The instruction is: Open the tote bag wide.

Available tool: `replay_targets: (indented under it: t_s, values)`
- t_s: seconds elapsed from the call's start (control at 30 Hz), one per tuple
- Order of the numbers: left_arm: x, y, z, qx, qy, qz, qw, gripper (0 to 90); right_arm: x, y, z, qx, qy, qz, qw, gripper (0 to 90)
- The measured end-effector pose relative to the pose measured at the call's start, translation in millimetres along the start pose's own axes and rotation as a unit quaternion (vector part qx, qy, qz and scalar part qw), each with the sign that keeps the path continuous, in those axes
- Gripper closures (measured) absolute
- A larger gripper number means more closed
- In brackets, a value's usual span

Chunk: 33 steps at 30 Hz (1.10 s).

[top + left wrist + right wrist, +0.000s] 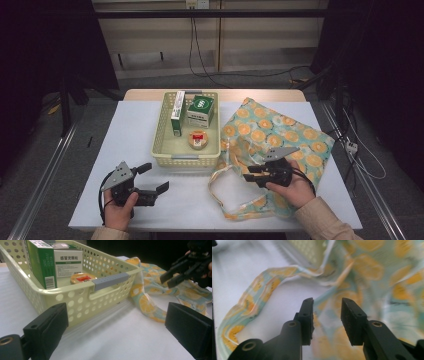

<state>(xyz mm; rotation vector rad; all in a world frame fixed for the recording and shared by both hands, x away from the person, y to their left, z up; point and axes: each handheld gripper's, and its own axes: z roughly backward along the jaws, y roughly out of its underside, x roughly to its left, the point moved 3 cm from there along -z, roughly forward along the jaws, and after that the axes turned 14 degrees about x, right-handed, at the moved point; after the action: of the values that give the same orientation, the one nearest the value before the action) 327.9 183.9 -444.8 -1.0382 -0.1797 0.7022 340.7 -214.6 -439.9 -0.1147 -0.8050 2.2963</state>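
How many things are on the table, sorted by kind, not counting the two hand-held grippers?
Baskets: 1, the yellow basket
Boxes: 2, the tall green box and the white-and-green box
Round tins: 1, the small round tin
Bags: 1, the orange-print cloth bag
Total: 5

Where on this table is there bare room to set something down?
Free: the white table left of the basket, and the front strip between left tongs and bag strap. Crowded: the right side, under the orange-print bag.
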Motion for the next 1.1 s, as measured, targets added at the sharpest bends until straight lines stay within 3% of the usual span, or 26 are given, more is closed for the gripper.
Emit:
replay_targets:
  t_s: [0.1,0.17,0.33,0.53,0.63,0.77,0.87,0.97,1.1]
  values:
    - [-0.1,-0.2,0.3,0.0,-0.001,-0.001,1.0,5.0,-9.8,-1.7,9.3,-0.011,0.018,-0.01,0.9997,63.1]
    - [-0.2,-0.3,0.1,0.0,0.0,0.0,1.0,5.0,-15.5,0.8,8.4,0.005,0.042,-0.006,0.9991,64.9]
    - [-0.2,0.0,-0.1,0.001,0.0,-0.001,1.0,4.9,-25.6,15.0,-9.8,0.043,0.069,-0.009,0.9966,58.5]
    - [0.3,0.3,-0.8,0.003,0.0,-0.002,1.0,4.9,-34.4,23.5,-20.7,0.058,0.087,-0.012,0.9945,51.3]
    - [0.1,0.2,-1.0,0.004,0.0,-0.004,1.0,5.0,-36.3,22.9,-21.3,0.056,0.079,-0.013,0.9952,60.8]
    - [-0.7,-0.1,-1.4,0.004,0.001,-0.003,1.0,5.0,-39.7,19.8,-20.4,0.067,0.082,-0.012,0.9944,87.4]
    - [-0.1,0.4,-0.7,0.004,0.0,-0.004,1.0,4.9,-43.8,16.1,-17.7,0.071,0.084,-0.012,0.9939,90.0]
    - [0.6,1.0,-0.9,0.002,0.0,0.0,1.0,5.0,-49.2,10.3,-4.5,0.045,0.076,-0.029,0.9957,90.0]
    - [0.3,0.3,-0.7,0.002,-0.001,-0.002,1.0,5.0,-57.4,2.7,18.0,0.021,0.09,-0.037,0.995,90.0]
